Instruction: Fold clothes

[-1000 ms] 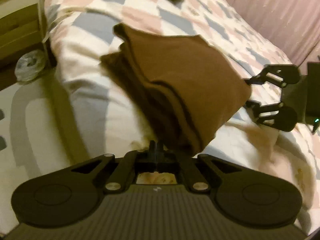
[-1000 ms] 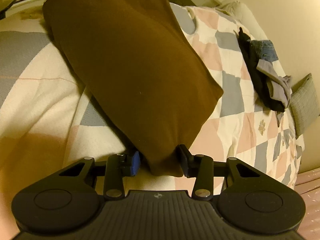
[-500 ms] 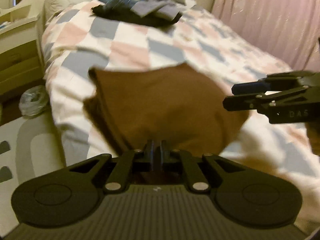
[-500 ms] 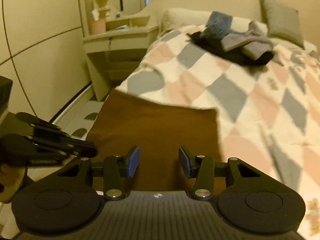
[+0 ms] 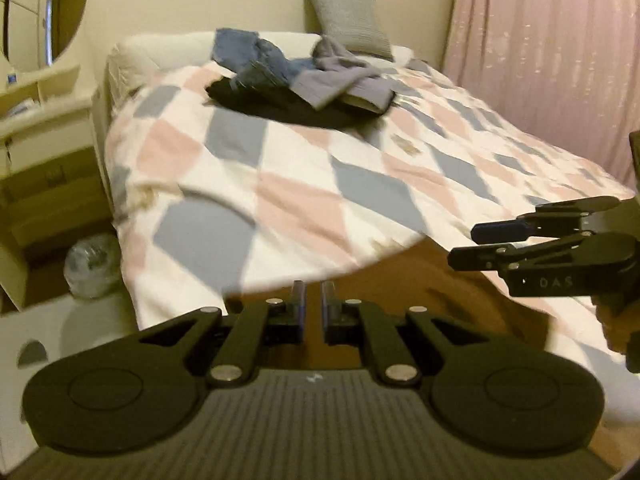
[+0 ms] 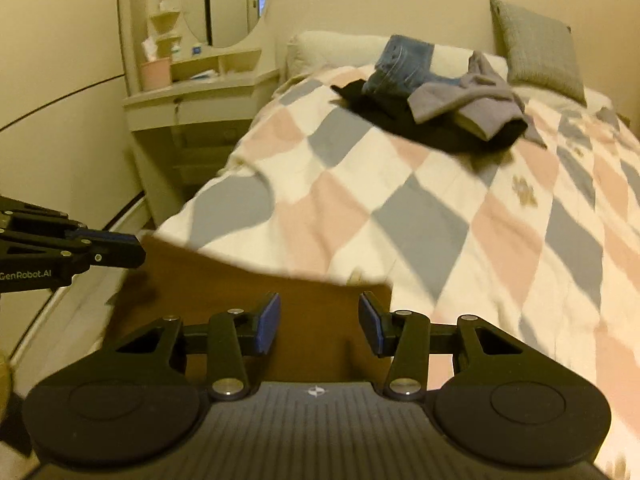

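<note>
- The left gripper (image 5: 311,308) has its jaws drawn nearly together with only a narrow slit between the pads; no cloth is visibly caught in that slit, and whether an edge is pinched cannot be told
- The right gripper (image 6: 318,326) is released, its blue pads spread wide apart with nothing between them
- The folded brown garment (image 6: 320,312) lies just below and ahead of both grippers on the near end of the bed, its far edge straight, its right corner just beyond the right gripper's right pad
- The checked quilt (image 6: 440,216) in pink, grey and cream stretches ahead of the grippers
- Far ahead, near the headboard, sits a pile of unfolded clothes (image 5: 296,84): blue denim, a grey garment and something black beneath
- A grey cushion (image 5: 348,20) leans on the wall behind the pile
- A dressing table with a round mirror (image 6: 192,92) stands ahead and left of the right gripper
</note>
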The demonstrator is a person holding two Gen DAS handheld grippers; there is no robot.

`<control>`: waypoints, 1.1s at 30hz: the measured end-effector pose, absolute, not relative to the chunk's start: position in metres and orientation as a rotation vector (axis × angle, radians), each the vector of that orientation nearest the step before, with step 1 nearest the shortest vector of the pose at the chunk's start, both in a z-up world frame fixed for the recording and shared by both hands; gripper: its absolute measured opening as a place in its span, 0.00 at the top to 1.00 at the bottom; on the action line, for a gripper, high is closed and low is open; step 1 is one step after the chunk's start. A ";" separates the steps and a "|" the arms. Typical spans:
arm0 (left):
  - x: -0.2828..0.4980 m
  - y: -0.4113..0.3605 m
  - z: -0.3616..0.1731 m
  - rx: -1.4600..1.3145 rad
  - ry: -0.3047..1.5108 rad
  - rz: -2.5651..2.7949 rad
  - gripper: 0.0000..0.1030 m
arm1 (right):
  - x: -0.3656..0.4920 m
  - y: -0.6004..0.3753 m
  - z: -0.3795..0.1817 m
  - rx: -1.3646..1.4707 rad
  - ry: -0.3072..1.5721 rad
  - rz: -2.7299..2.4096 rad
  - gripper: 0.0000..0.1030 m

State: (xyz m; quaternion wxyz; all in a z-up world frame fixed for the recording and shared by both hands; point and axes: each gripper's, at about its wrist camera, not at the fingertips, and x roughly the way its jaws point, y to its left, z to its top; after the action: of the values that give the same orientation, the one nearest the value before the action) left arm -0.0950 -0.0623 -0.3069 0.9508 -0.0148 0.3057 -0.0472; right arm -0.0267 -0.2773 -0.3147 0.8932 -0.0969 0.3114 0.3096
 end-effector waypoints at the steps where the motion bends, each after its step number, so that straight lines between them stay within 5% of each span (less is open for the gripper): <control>1: -0.084 -0.060 -0.314 -0.027 0.634 -0.083 0.94 | -0.015 -0.271 -0.323 -0.205 0.671 0.638 0.55; 7: -0.060 -0.036 -0.383 -0.055 0.739 -0.015 0.86 | 0.040 -0.262 -0.379 -0.123 0.878 0.624 0.57; 18: -0.125 -0.031 -0.310 -0.221 0.663 -0.066 0.90 | -0.043 -0.319 -0.308 0.106 0.675 0.582 0.55; 25: -0.141 -0.074 -0.362 -0.170 0.858 -0.049 0.89 | -0.072 -0.296 -0.363 -0.019 0.839 0.553 0.56; 33: -0.158 -0.084 -0.326 -0.123 0.850 0.008 0.89 | -0.109 -0.304 -0.321 -0.018 0.734 0.520 0.55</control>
State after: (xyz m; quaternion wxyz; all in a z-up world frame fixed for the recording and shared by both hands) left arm -0.1584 -0.0842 -0.3260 0.9092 -0.0598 0.4119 0.0040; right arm -0.1089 -0.3037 -0.3206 0.9005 -0.0086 0.3549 0.2513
